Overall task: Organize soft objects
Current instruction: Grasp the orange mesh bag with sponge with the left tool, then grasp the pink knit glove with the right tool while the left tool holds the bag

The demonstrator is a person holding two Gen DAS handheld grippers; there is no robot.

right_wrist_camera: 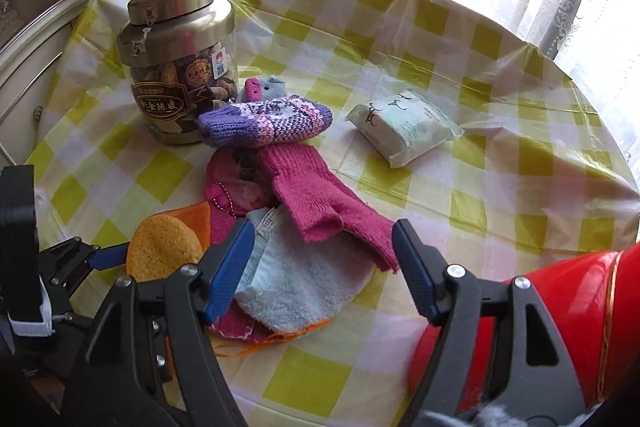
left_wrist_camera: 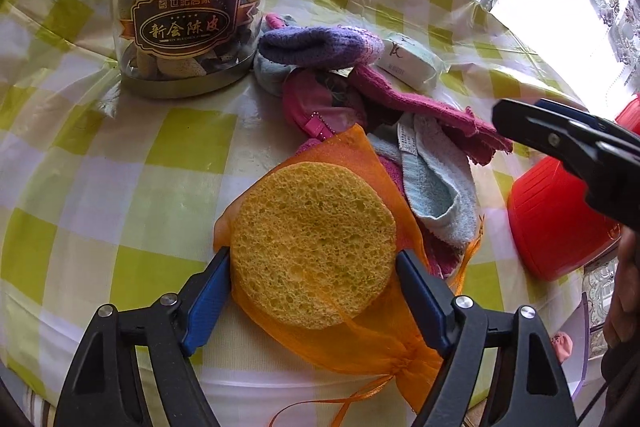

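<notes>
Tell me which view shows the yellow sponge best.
The left wrist view: the yellow sponge fills the centre, between the left hand-held gripper fingers. The right wrist view catches only part of it, at the left.

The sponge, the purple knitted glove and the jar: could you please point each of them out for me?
sponge [left_wrist_camera: 312,243]: left wrist view, middle of its porous yellow face.
purple knitted glove [right_wrist_camera: 268,123]: right wrist view, middle of its patterned knit.
jar [right_wrist_camera: 176,67]: right wrist view, clear wall below the metal lid.
</notes>
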